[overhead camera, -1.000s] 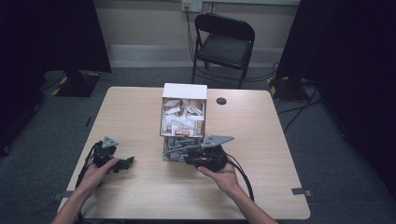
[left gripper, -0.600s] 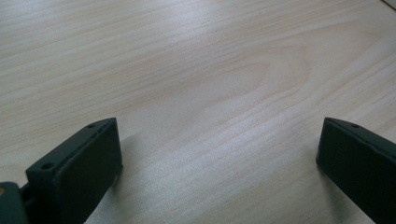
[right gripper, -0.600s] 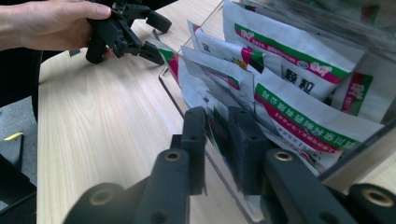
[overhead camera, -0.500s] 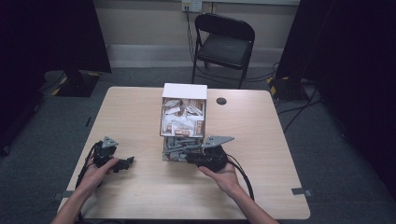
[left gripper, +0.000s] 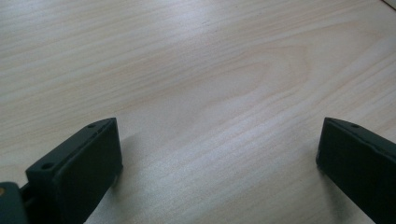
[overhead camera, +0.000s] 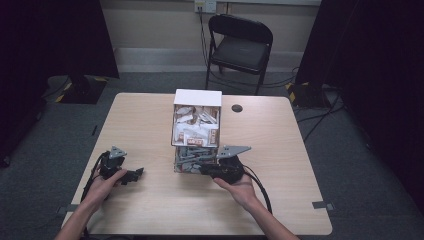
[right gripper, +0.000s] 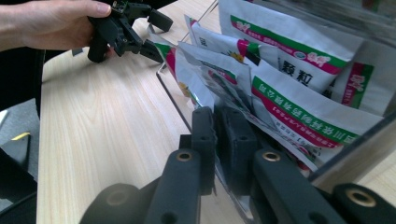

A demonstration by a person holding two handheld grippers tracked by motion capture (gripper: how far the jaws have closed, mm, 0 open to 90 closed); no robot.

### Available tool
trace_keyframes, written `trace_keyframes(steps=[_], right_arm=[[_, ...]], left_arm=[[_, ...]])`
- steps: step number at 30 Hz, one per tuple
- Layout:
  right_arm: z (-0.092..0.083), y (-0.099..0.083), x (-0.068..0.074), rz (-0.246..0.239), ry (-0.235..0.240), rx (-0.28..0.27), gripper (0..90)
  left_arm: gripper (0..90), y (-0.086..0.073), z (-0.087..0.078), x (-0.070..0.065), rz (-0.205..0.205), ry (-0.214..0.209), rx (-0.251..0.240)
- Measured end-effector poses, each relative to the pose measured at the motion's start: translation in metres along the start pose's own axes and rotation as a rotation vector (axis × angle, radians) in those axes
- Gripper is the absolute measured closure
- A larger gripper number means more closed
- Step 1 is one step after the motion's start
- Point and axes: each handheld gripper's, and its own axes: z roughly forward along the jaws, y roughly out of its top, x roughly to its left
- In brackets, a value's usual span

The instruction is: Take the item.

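Note:
A clear-walled bin (overhead camera: 181, 166) stands mid-table, stuffed with white sachets (overhead camera: 195, 132) printed in green and red, and a white box (overhead camera: 197, 97) rises at its back. My right gripper (overhead camera: 196, 165) reaches into the bin's front from the right. In the right gripper view its jaws (right gripper: 222, 126) have just been closing and now pinch the lower edge of one sachet (right gripper: 280, 93) beside the clear wall (right gripper: 175, 93). My left gripper (overhead camera: 135, 174) rests on the table at the left, held by a hand, jaws wide apart over bare wood (left gripper: 219, 154).
A black folding chair (overhead camera: 240, 45) stands beyond the table's far edge. A small black disc (overhead camera: 237, 108) lies on the table right of the white box. Cables trail from both grippers toward the near edge. Dark curtains flank the room.

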Motion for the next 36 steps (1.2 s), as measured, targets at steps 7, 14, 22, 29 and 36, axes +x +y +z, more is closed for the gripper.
trace_keyframes(steps=[7, 14, 22, 29, 36], right_arm=[[-0.0009, -0.0003, -0.0033, 0.001, -0.005, -0.008, 90.0], [-0.0013, 0.0003, -0.0039, -0.008, -0.004, -0.007, 90.0], [-0.0025, 0.0007, -0.0041, -0.012, 0.001, -0.010, 90.0], [-0.0034, 0.0001, -0.0056, -0.009, -0.001, -0.012, 90.0], [-0.0056, 0.0014, -0.0039, -0.012, 0.002, -0.024, 90.0]], left_arm=[[0.0, 0.0000, 0.0000, 0.0001, 0.000, -0.001, 0.000], [0.0, 0.0000, 0.0001, -0.0001, -0.002, 0.000, -0.001], [0.0, 0.0000, 0.0000, 0.0000, 0.000, 0.000, 0.000], [0.0, 0.0000, 0.0000, 0.0001, 0.000, -0.002, 0.000], [0.0, 0.0000, 0.0000, 0.0000, 0.000, 0.000, 0.000]])
